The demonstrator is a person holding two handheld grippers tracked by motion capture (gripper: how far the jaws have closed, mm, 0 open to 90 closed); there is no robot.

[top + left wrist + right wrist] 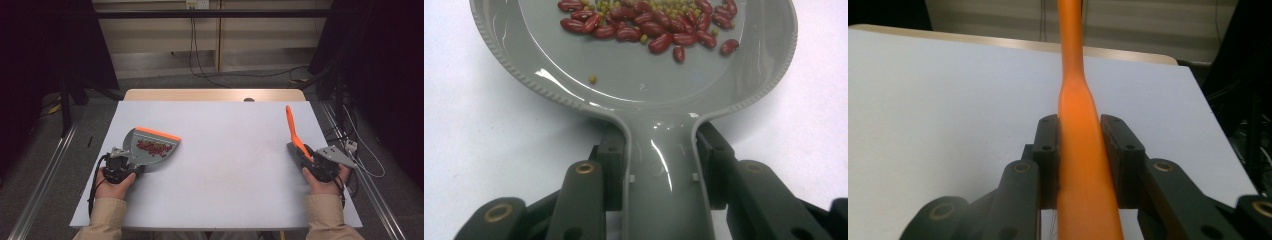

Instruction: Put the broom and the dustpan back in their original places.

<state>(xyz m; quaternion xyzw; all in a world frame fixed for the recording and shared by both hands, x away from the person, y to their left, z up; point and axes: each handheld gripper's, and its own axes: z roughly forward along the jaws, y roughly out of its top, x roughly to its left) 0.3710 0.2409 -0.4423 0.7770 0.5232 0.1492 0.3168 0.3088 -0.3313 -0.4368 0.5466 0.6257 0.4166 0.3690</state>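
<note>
A grey dustpan with an orange front lip lies on the white table at the left. It holds red kidney beans mixed with small green beans. My left gripper is shut on the dustpan's grey handle, a jaw on each side. At the right, my right gripper is shut on a long orange tool handle that points away from me and slightly up. In the right gripper view the orange handle runs between the pads and out past the top edge.
The white table's far edge meets a wooden strip. Metal rails run along the floor on both sides. Cables hang down the back wall, and more cables and a plug lie right of the table.
</note>
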